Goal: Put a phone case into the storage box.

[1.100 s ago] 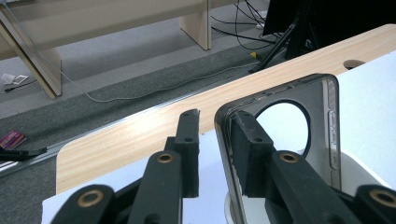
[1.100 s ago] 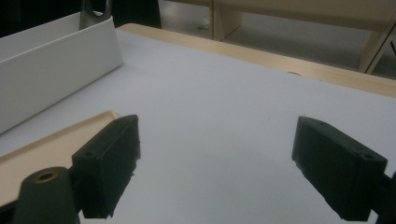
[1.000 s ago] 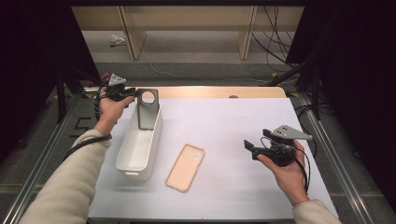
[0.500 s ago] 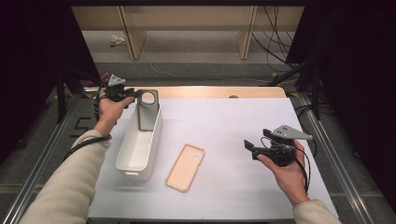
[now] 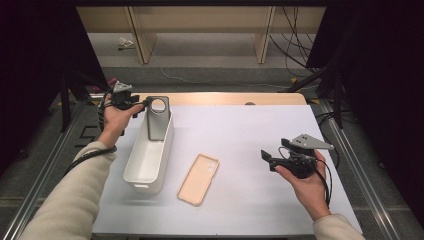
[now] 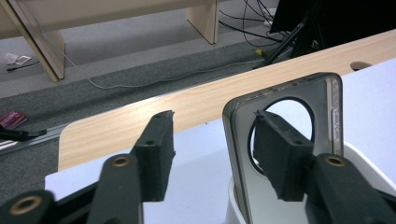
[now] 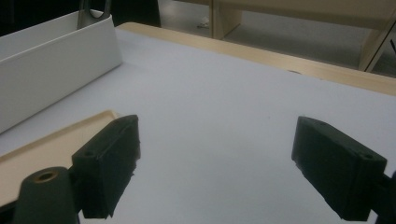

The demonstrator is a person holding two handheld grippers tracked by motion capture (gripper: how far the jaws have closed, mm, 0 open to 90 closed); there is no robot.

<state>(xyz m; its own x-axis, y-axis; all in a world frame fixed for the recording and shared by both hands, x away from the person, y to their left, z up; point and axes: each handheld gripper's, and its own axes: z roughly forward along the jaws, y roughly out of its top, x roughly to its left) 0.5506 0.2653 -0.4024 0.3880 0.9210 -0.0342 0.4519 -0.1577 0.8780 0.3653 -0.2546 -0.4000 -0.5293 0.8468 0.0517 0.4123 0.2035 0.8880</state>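
Two phone cases [image 5: 158, 120] [image 5: 198, 179] (rigid, rounded), white tub [image 5: 143, 170]

The left tool [image 6: 210, 144] has just been opening its jaws around the top edge of the grey phone case with a round cut-out [image 6: 285, 126]: one jaw now stands clear of it, and the case leans upright in the white plastic bin [image 5: 150, 165].

Lab recording bay: white-covered wooden surface [image 5: 240, 130] between dark curtains [image 5: 370, 60], metal rails [image 5: 45, 165] at both sides, loose cables [image 5: 295, 30] on grey carpet [image 5: 210, 55], far plywood shelving [image 5: 265, 30].
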